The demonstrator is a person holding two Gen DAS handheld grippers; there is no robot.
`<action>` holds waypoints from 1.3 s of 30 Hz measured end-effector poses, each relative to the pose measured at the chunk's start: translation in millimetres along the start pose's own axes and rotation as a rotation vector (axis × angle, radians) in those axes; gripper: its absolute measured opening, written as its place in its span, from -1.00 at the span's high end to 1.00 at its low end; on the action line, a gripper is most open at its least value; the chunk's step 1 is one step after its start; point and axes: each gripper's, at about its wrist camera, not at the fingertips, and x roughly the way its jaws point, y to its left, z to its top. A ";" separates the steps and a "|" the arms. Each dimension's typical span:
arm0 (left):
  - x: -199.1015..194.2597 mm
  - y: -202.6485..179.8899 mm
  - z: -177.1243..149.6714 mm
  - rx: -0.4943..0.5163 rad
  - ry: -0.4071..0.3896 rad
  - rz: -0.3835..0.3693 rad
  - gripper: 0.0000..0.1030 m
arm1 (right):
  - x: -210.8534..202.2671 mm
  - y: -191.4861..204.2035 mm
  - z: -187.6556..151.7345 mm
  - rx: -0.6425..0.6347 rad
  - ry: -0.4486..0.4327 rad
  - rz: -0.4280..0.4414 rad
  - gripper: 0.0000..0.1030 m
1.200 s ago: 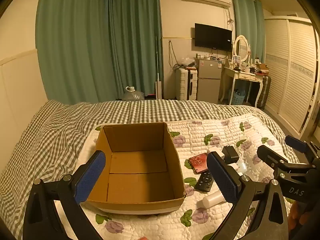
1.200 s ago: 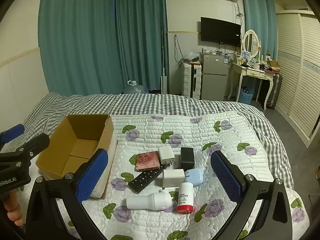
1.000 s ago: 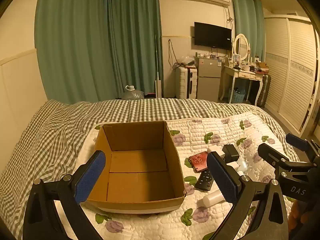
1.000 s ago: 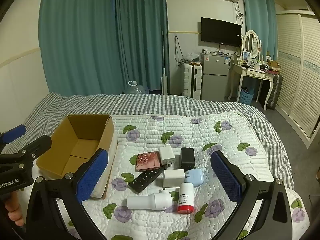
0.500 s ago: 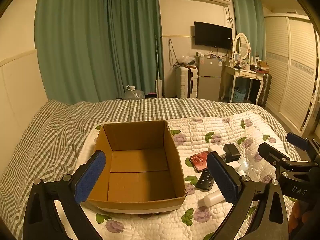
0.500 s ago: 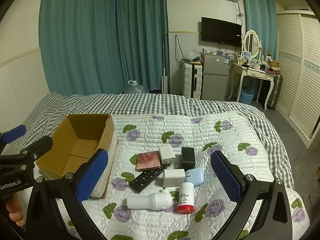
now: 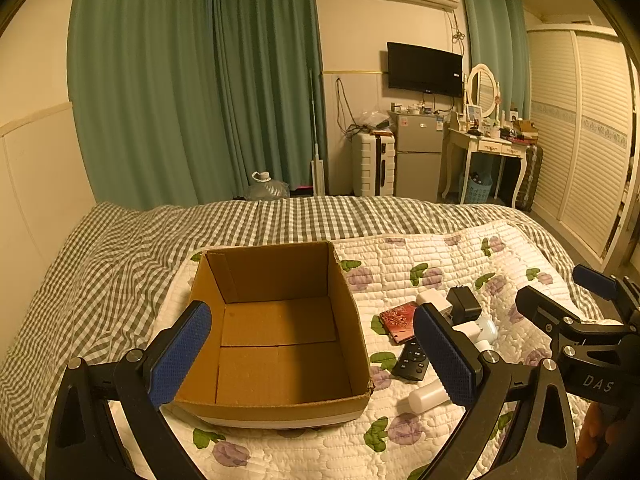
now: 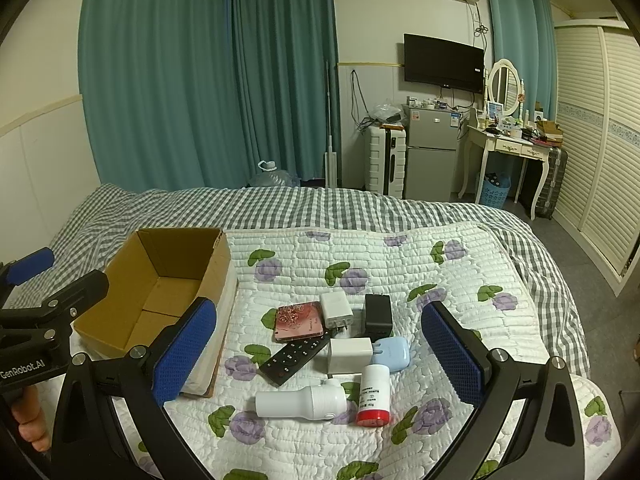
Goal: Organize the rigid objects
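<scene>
Eight small things lie in a loose cluster on the floral quilt (image 8: 460, 280) of the bed, just right of one open cardboard box (image 8: 160, 276) that holds nothing visible. Counted from the right wrist view: one pink patterned case (image 8: 298, 321), one black remote (image 8: 295, 356) touching its near edge, two white chargers (image 8: 336, 307) (image 8: 349, 355), one black charger (image 8: 377, 315), one pale blue case (image 8: 391, 354) partly behind the nearer white charger, one white bottle lying on its side (image 8: 300, 402), and one white tube with a red cap (image 8: 374, 395) beside it. The print on the tube is too small to read. From the left wrist view the same cluster is largely hidden behind a blue pad; only the pink case (image 7: 399, 317), part of the remote (image 7: 412, 360), the black charger (image 7: 463, 303) and one end of the bottle (image 7: 428, 395) show clearly. The left gripper (image 7: 312, 354) hovers before the box (image 7: 276, 332), jaws wide apart and gripping nothing. The right gripper (image 8: 320, 354) hovers above the cluster, jaws likewise wide apart and empty. Each gripper appears cut off at the edge of the other's view. Beneath the quilt lies one grey checked blanket (image 8: 280, 204). Beyond the bed stand green curtains (image 8: 208, 80), one television (image 8: 443, 63), one small fridge (image 8: 432, 152) and one dressing table (image 8: 508, 148) whose clutter cannot be made out.
</scene>
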 end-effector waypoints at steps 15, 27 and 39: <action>-1.7 -2.7 0.0 -0.002 0.007 0.000 -1.00 | 0.7 0.2 -0.4 0.001 0.001 0.000 -1.00; -1.9 -2.9 -0.8 -0.002 0.006 0.000 -1.00 | 1.2 0.8 -1.0 0.001 0.002 0.000 -1.00; -1.9 -2.6 -0.4 -0.002 0.006 0.001 -1.00 | -1.4 1.0 -0.5 0.003 0.004 0.006 -1.00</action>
